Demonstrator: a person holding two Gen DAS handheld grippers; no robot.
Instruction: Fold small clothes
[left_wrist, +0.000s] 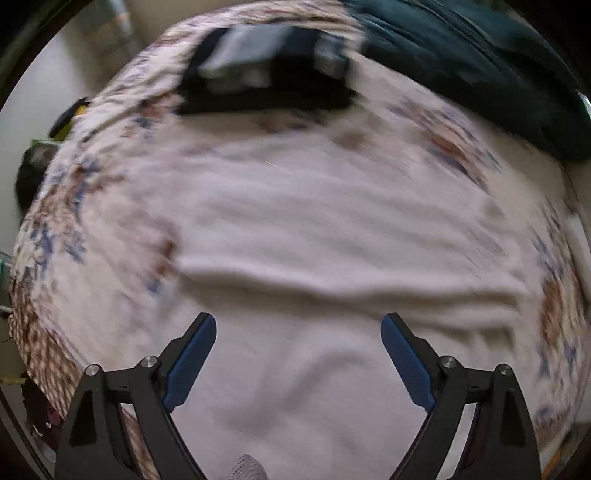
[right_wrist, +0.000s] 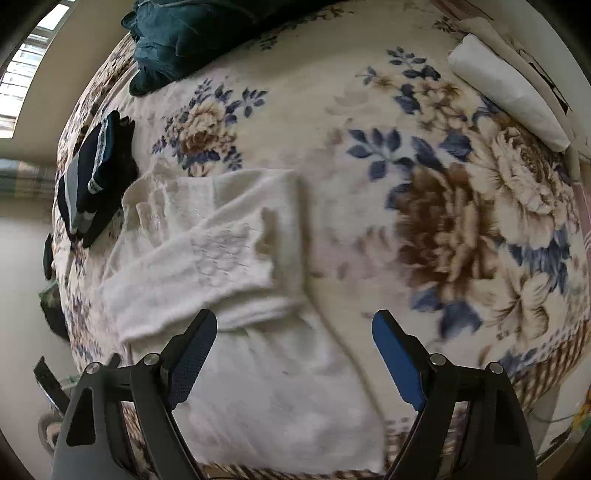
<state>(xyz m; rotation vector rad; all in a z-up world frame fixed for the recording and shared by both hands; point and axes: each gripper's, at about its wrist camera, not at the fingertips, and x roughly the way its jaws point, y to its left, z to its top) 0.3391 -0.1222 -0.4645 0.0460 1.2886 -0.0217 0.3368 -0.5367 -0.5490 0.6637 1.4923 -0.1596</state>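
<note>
Right now my right gripper and left gripper both gape wide, empty; the cream knit sweater runs lengthwise from lower centre to upper left, under both.

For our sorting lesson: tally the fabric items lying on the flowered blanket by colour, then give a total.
White: 2, the white garment and the folded white cloth
Dark teal: 1, the teal bundle
Black and grey: 1, the folded dark stack
Total: 4
</note>
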